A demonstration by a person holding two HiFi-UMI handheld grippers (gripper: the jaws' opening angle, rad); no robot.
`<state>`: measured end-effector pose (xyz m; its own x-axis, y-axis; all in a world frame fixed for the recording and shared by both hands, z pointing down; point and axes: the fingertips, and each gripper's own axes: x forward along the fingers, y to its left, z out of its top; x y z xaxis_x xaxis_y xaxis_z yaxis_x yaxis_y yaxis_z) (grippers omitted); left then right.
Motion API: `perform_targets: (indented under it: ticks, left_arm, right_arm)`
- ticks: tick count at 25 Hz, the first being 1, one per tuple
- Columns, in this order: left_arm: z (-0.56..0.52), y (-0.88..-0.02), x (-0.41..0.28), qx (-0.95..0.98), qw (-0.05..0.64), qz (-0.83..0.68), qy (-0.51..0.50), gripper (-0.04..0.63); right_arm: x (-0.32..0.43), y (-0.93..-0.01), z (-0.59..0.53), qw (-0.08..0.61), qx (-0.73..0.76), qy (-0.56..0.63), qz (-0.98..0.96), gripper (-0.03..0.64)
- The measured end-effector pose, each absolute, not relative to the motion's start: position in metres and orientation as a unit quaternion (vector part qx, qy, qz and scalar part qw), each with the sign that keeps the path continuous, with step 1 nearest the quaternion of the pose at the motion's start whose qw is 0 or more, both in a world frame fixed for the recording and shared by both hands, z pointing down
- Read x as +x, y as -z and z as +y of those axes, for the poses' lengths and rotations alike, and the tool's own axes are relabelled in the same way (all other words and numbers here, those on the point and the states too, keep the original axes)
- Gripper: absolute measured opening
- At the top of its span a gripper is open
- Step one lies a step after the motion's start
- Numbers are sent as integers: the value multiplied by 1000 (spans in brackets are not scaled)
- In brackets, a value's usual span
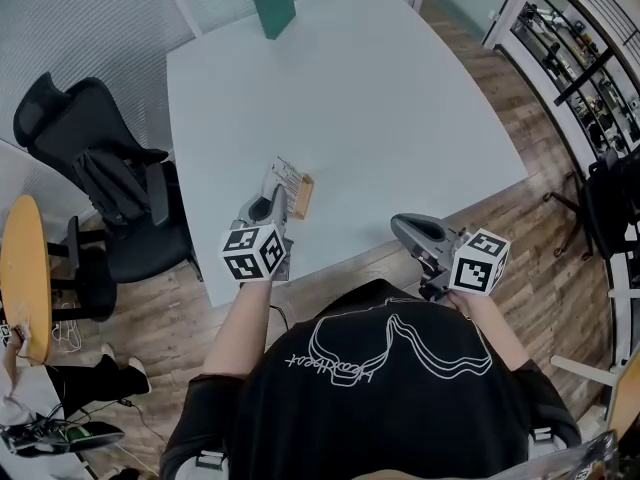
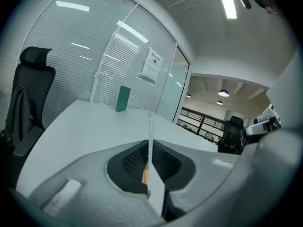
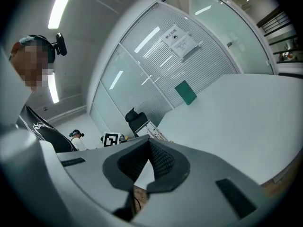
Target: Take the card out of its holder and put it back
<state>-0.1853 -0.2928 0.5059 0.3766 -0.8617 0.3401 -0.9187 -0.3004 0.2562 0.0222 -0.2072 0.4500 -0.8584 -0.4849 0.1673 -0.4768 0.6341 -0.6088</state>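
My left gripper [image 1: 272, 200] is shut on a thin clear card [image 1: 283, 179] near the white table's [image 1: 380, 118] front edge. In the left gripper view the card [image 2: 150, 141] stands edge-on between the pads of that gripper [image 2: 150, 170]. A small wooden holder [image 1: 302, 196] lies against the card's right side, and a strip of wood [image 2: 145, 176] shows low between the jaws. Whether the card sits in its slot I cannot tell. My right gripper [image 1: 402, 227] hovers at the table's front edge, shut and empty [image 3: 143, 176].
A green book [image 1: 272, 1] stands upright at the table's far edge. A black office chair [image 1: 100, 168] is left of the table, with a round wooden table [image 1: 24, 278] beyond it. Shelving [image 1: 580, 58] lines the right side.
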Motion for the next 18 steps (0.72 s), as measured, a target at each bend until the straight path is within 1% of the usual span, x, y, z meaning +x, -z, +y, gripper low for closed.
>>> perform_targets:
  ticks: [18]
  left_arm:
    - [-300, -526, -189, 792, 226, -561, -84, 26]
  right_arm:
    - [26, -464, -211, 4, -274, 348, 897, 9]
